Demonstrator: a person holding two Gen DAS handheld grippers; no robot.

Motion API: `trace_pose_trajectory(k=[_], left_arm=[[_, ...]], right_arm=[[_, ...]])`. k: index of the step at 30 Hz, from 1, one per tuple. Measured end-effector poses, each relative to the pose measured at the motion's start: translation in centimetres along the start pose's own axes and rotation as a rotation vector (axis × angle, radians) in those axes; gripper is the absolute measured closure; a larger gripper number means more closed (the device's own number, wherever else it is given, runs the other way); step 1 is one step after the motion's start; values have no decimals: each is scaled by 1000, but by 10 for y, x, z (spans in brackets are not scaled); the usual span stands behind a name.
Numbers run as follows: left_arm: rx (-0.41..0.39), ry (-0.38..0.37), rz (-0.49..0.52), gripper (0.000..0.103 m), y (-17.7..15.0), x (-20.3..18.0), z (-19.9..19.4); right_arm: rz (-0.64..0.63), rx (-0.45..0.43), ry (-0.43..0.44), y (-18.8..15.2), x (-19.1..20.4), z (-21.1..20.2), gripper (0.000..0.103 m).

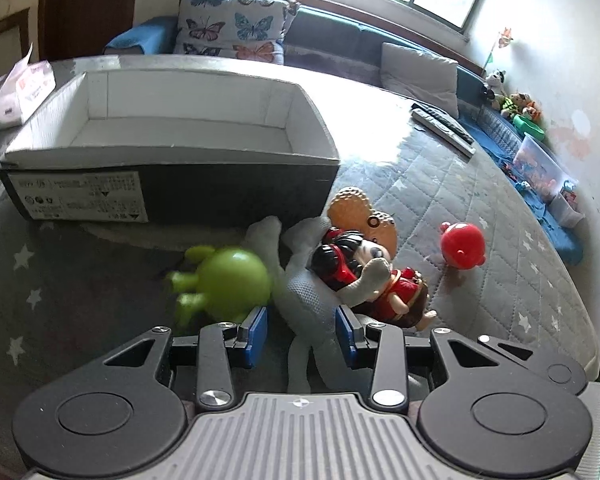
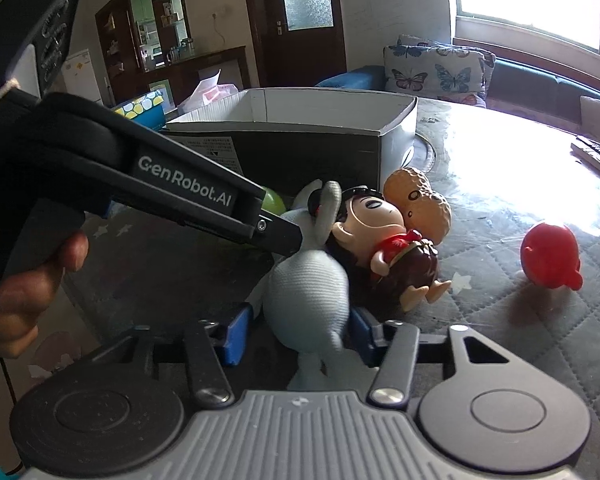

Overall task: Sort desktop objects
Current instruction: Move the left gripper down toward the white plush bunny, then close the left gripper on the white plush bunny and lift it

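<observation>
A grey plush toy (image 1: 304, 292) lies on the table in front of an open box (image 1: 172, 148). A cartoon doll in red (image 1: 364, 272) and a peanut-shaped toy (image 1: 360, 212) lie on and behind it. A green toy (image 1: 228, 284) lies to the left, a red toy (image 1: 460, 246) to the right. My left gripper (image 1: 302, 330) is open with the plush between its blue pads, which do not press it. My right gripper (image 2: 300, 334) is open around the plush body (image 2: 308, 296), its pads close to the sides. The left gripper's arm (image 2: 180, 188) crosses the right wrist view.
The box (image 2: 300, 136) is white inside and holds nothing visible. A tissue pack (image 1: 24, 88) lies at the far left, remote controls (image 1: 444, 124) at the far right. A sofa with butterfly cushions (image 1: 236, 28) stands behind the table.
</observation>
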State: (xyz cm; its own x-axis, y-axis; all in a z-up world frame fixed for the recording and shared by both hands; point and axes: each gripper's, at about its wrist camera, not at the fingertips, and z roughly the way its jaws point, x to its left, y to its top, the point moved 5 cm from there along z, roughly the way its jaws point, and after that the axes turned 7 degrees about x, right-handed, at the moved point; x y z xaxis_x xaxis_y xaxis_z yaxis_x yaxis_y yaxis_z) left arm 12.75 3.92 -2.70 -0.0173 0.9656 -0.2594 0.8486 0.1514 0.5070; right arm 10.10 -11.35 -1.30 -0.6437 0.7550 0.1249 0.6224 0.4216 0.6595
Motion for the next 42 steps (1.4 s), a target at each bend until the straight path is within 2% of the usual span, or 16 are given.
trace_pose_trajectory(k=[4, 12, 24, 30, 36, 42], left_arm=[[20, -22, -59, 62, 2, 11, 5], [68, -118, -183, 63, 2, 28, 7], [56, -159, -223, 63, 2, 26, 10], [34, -178, -198, 75, -3, 24, 1], [-34, -183, -174, 78, -2, 21, -28], [-130, -179, -131, 78, 19, 16, -59]], right_arm=[[-8, 2, 5, 2, 1, 2, 54], [-12, 15, 0, 2, 3, 11, 55], [-24, 9, -2, 0, 5, 12, 60], [-32, 0, 11, 0, 8, 10, 62], [-56, -36, 27, 5, 16, -4, 63], [-75, -108, 38, 35, 16, -15, 63]])
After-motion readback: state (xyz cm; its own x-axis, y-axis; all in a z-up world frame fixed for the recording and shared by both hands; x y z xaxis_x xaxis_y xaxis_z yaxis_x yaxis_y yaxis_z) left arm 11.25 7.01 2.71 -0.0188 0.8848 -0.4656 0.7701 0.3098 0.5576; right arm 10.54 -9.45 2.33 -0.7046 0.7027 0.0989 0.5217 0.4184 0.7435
